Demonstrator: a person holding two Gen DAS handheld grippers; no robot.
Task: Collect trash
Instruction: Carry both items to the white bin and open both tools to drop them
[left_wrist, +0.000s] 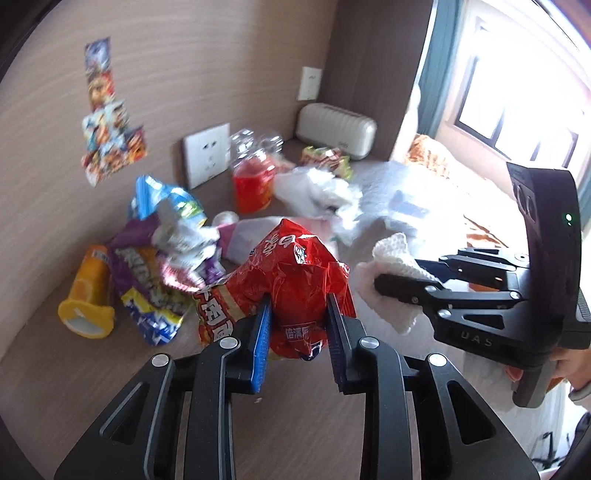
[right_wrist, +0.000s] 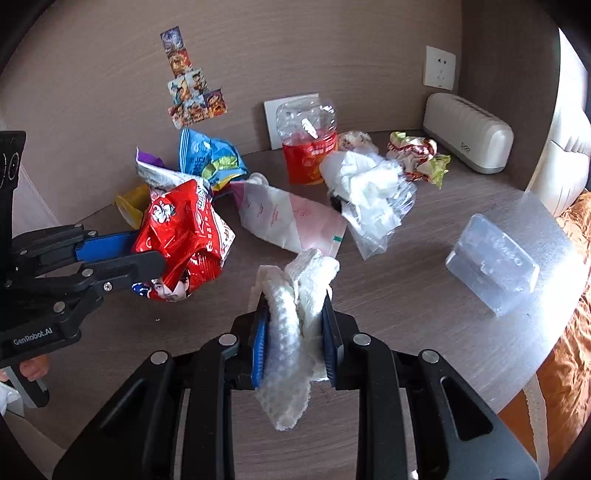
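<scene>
Left gripper (left_wrist: 299, 325) pinches red snack wrapper (left_wrist: 291, 280), clear of the table (right_wrist: 406, 295). Right gripper (right_wrist: 293, 332) clamps white paper towel (right_wrist: 295, 295), near centre. Risk: slick foil slips free; towel's hanging tail snags far litter.

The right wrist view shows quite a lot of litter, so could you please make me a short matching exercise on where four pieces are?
Things:
1. red snack bag
2. white paper towel
3. orange cup
4. clear plastic box

Places:
a. lying on its side by the wall
b. clamped in the right gripper
c. clamped in the left gripper
d. alone on the table's right part

Pairs: 1-c, 2-b, 3-a, 4-d
</scene>
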